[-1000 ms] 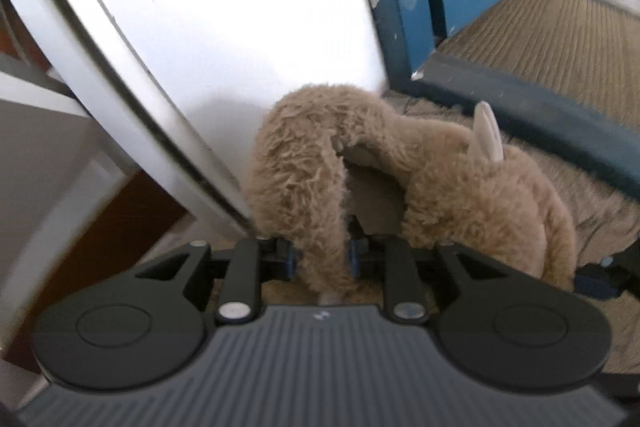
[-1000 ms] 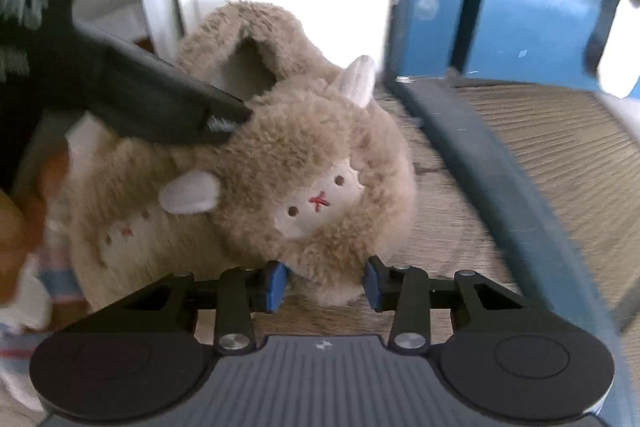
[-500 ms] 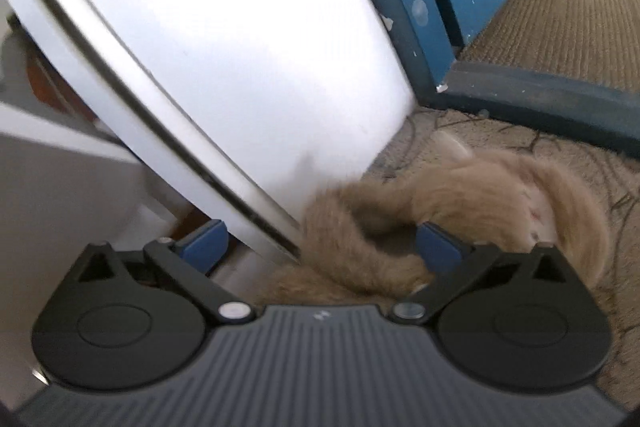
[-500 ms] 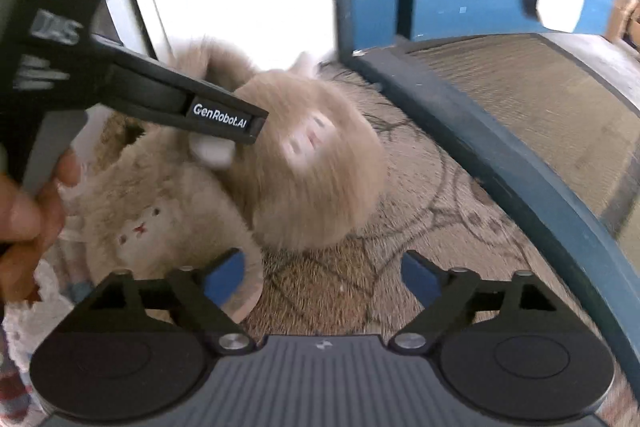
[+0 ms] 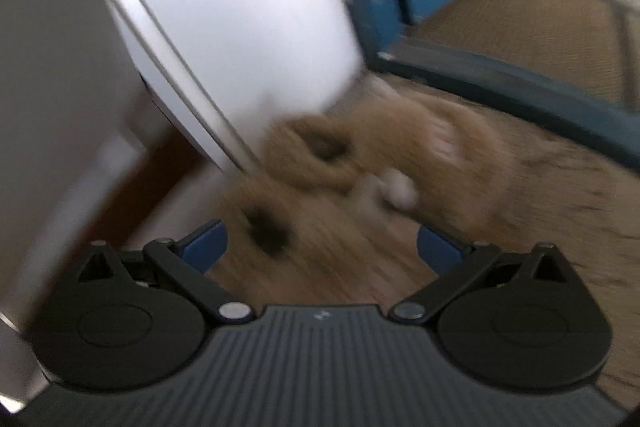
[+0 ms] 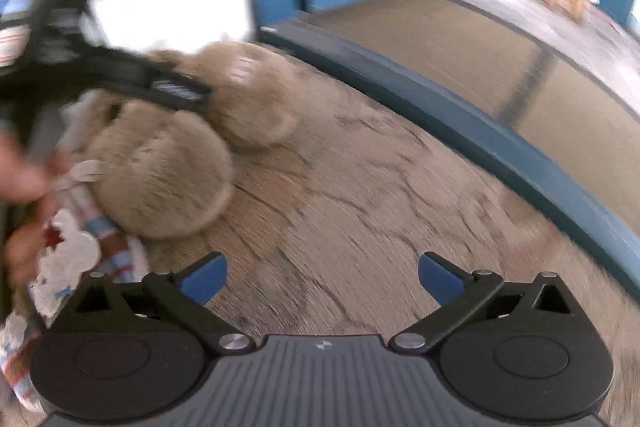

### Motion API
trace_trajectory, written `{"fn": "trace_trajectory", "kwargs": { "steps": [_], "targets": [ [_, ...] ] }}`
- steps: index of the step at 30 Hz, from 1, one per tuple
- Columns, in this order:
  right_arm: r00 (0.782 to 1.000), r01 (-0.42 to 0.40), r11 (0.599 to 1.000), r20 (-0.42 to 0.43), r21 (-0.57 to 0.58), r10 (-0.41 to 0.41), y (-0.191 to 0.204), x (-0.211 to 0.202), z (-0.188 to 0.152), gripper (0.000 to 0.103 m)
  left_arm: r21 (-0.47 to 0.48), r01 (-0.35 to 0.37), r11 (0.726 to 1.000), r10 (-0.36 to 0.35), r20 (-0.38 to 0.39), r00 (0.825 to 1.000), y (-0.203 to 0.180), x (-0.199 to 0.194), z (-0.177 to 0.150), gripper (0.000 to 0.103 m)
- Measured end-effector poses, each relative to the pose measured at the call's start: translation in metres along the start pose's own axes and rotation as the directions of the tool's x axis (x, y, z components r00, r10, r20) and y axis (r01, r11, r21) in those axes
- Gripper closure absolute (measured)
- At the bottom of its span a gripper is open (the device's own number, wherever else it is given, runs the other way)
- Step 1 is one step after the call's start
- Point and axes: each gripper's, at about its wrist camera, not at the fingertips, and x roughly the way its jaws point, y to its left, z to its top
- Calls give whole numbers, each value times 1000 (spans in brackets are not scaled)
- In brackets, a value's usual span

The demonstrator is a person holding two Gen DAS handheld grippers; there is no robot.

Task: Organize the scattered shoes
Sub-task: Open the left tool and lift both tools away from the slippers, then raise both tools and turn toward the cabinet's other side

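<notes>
Both my tools are let go and empty. My right gripper has just been opening, with only bare patterned beige mat between its blue pads; my left gripper stands spread wide, its pads touching nothing.

The pair of fluffy tan plush animal-face slippers lies side by side on that mat, at the foot of the white upright panel, toes pointing away from it. The near slipper touches the far slipper against the panel.

I judge them light, soft and squashy, nothing fragile. The long pile will compress, so a pinch on the fur alone would likely slide off. The firmest hold looks to be the rolled rim around the foot opening, one pad inside, one outside. Gripping the rounded toe would mean squeezing bulk that bulges out. A striped cloth lies just beside the near slipper and could snag.
</notes>
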Motion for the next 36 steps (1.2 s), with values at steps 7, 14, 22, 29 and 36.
{"fn": "trace_trajectory", "kwargs": {
  "steps": [7,14,22,29,36],
  "targets": [
    [992,125,982,15,139,-129,-22,-20,-35,1,-78,65,995,-67,-21,998,-2,-41,-33,0],
    [988,147,982,24,115,-151,-14,-32,-76,1,-52,94,994,-97,-49,994,4,-64,-75,0],
    [990,142,975,-8,170,-143,-18,-43,-115,1,-70,117,991,-125,-118,985,27,-67,-114,0],
    [993,122,982,-16,145,-121,-12,-67,-145,1,-45,193,980,-197,-151,969,48,-104,-129,0],
    [994,107,970,-49,218,-99,-18,-84,-174,1,-11,269,963,-266,-183,946,54,-120,-140,0]
  ]
}}
